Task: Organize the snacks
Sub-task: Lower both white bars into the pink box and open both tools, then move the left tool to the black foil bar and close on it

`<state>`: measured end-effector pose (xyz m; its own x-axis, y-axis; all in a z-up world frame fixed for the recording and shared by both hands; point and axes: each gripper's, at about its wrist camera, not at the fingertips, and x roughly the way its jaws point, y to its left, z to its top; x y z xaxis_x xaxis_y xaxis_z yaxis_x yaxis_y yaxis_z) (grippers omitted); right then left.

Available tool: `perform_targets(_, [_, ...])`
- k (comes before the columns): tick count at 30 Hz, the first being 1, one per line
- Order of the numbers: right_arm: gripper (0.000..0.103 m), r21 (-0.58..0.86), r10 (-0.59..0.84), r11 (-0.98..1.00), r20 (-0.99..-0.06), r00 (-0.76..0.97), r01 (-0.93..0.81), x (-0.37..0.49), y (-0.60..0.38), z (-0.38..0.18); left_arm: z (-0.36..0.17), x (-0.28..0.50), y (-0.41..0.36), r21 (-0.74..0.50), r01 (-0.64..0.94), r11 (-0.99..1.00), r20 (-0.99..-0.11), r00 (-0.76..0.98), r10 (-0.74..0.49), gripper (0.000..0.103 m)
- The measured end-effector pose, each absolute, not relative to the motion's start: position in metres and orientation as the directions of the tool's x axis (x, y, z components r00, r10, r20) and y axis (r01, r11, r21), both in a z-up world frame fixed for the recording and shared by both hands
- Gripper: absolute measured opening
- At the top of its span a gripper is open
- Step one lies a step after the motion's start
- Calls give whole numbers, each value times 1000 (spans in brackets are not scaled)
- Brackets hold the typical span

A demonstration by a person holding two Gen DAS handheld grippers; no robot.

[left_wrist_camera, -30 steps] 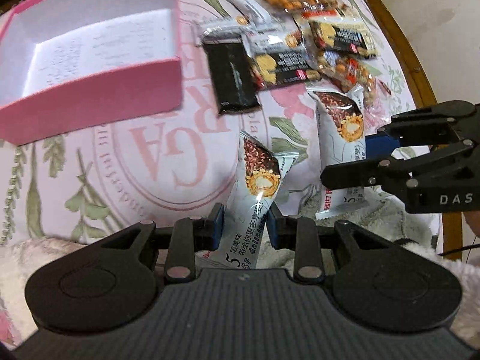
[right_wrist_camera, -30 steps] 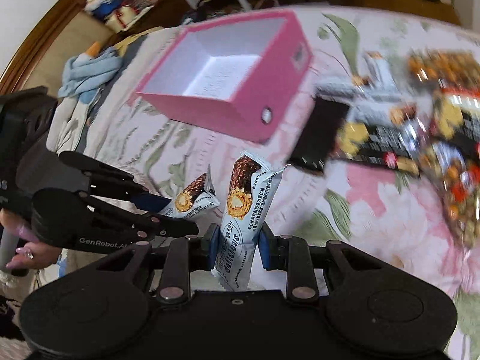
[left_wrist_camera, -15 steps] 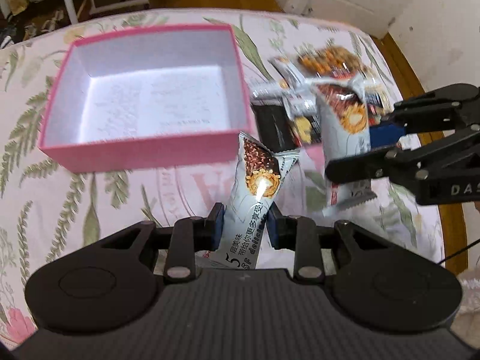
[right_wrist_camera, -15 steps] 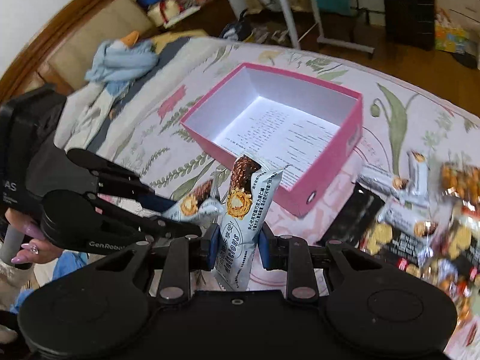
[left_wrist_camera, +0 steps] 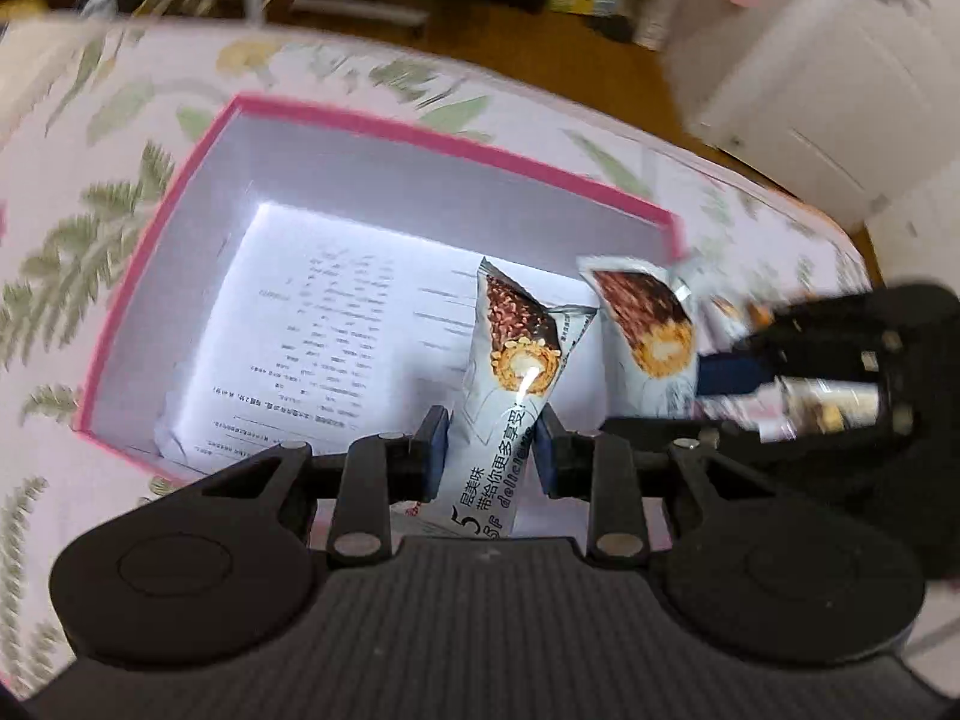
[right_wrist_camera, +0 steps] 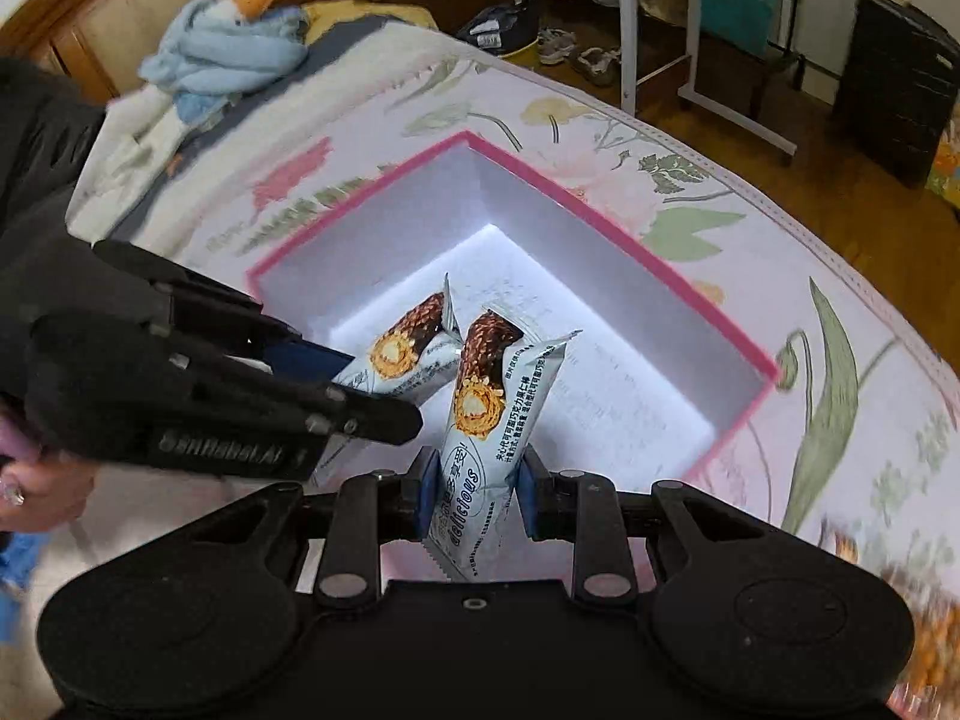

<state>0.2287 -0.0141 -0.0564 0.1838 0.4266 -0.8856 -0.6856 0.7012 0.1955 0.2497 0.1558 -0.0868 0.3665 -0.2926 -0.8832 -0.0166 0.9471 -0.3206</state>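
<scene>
- Nearest my left camera, my left gripper is clamped on a silver-white foil snack bar wrapper with a chocolate-nut roll pictured on it; I read "5" and Chinese print along its lower end, partly cut off by the blue pads.
- In my right camera, my right gripper is pinched on a second matching silver-white snack bar wrapper, with "delicious" legible between the pads.
- On the left gripper's side arm, seen from the right camera, is white lettering that looks like "GenRobot.AI", blurred.
- Both bars hang over the open pink cardboard box with a white interior, side by side, not touching its floor as far as I can tell.
- A white printed paper sheet lies on the box bottom; its lines are too small to read.
- Half a second ago both bars were short of the near box wall; now they sit above the interior, and the box fills far more of each view.
- Beyond, the floral-print pale bedspread spreads out, with a light-blue plush goose toy at the far left.
</scene>
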Motion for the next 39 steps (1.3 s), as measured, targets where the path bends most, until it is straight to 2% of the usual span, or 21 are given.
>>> perform_targets(5, [31,140,353,683,-922,156,-717,253,14,-97,-130,286,168,-331,-138,933,-908,314,-276,28])
perform_targets(8, [31,54,278,659,-944,176,-750,259,29,-119,-150,299,170,-328,-193,925,-918,296,-264,28])
perform_targets(14, [32,-58,191,647,-953,235,-760,268,40,-143,-177,312,167,-348,-236,907,-919,275,-281,29])
perform_targets(16, [37,-84,170,649,-953,252,-756,270,41,-147,-181,313,167,-366,-262,893,-915,276,-293,40])
perform_targets(18, [51,-99,172,655,-946,274,-749,266,38,-145,-180,311,168,-383,-268,884,-908,287,-306,48])
perform_targets(19, [54,-99,182,656,-941,284,-748,264,36,-143,-177,308,168,-374,-258,891,-908,297,-295,49])
perform_targets(22, [56,-77,237,670,-921,310,-739,246,22,-123,-159,296,163,-331,-182,926,-902,350,-254,49])
perform_targets(27, [59,-1,346,712,-870,352,-702,201,-18,-68,-126,265,170,-371,-113,922,-860,417,-295,49])
perform_targets(34, [59,116,444,804,-769,460,-583,146,-104,-7,-61,217,149,-340,69,938,-803,498,-328,47])
perform_targets(39, [59,259,487,854,-704,517,-452,116,-165,10,-31,178,119,-245,83,966,-772,586,-246,46])
